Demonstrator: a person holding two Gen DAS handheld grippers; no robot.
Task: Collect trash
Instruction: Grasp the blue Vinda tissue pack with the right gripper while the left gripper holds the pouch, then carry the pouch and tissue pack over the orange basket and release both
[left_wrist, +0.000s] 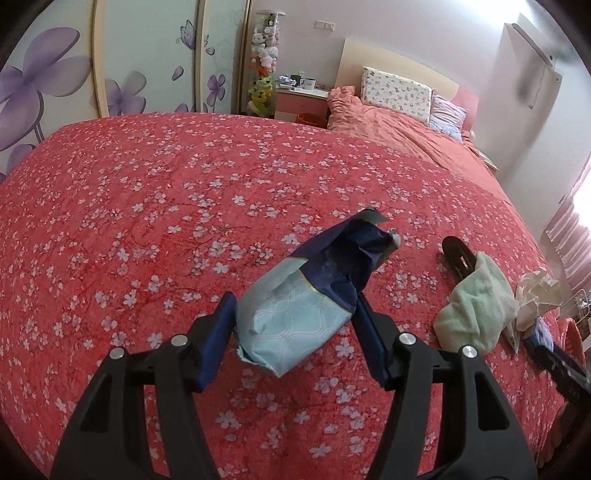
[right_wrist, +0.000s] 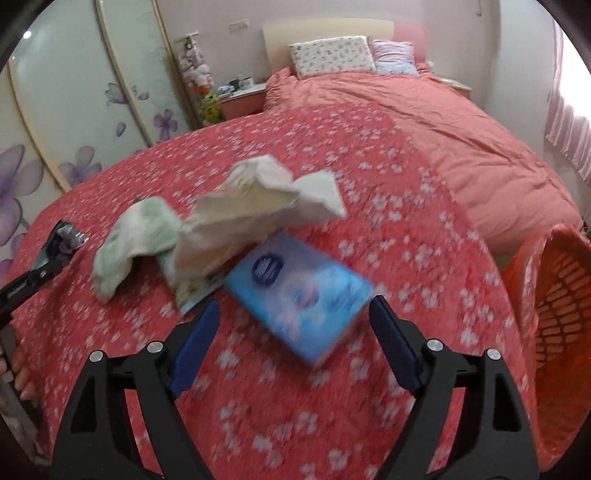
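On a bed (left_wrist: 155, 206) spread with a red quilt printed in white blossoms, the left claw (left_wrist: 295, 317) is clenched on a crumpled tissue packet (left_wrist: 306, 295), light blue at the near end and torn dark blue at the far end, both dark-blue pads pressing its sides and the wrapper held up off the quilt. To its right on the quilt lie a pale green cloth (left_wrist: 476, 306), draped partly over a black oval object (left_wrist: 458, 254), and beside the cloth a wad of white crumpled paper (left_wrist: 535, 295). The right wrist view, blurred by motion, shows the right claw (right_wrist: 293, 328) released, its jaws spread wide and touching nothing; a blue box (right_wrist: 303, 295) with a dark round label lies on the quilt in the gap between them, clear of both pads. Just beyond the box sits the white paper (right_wrist: 258, 206), mounded and partly covering a small printed card (right_wrist: 195, 291), with the green cloth (right_wrist: 136, 236) touching its left side. At the far left edge of that view the left claw's tip (right_wrist: 55, 251) shows with the packet in it, and part of a person's hand (right_wrist: 18, 369) lies below it. An orange mesh basket (right_wrist: 554, 306) stands at the bed's right edge, near the right claw. At the head of the bed are a patterned pillow (right_wrist: 332, 55) and a pink duvet (right_wrist: 461, 133); a wardrobe (left_wrist: 74, 74) with purple flower panels lines the left wall.
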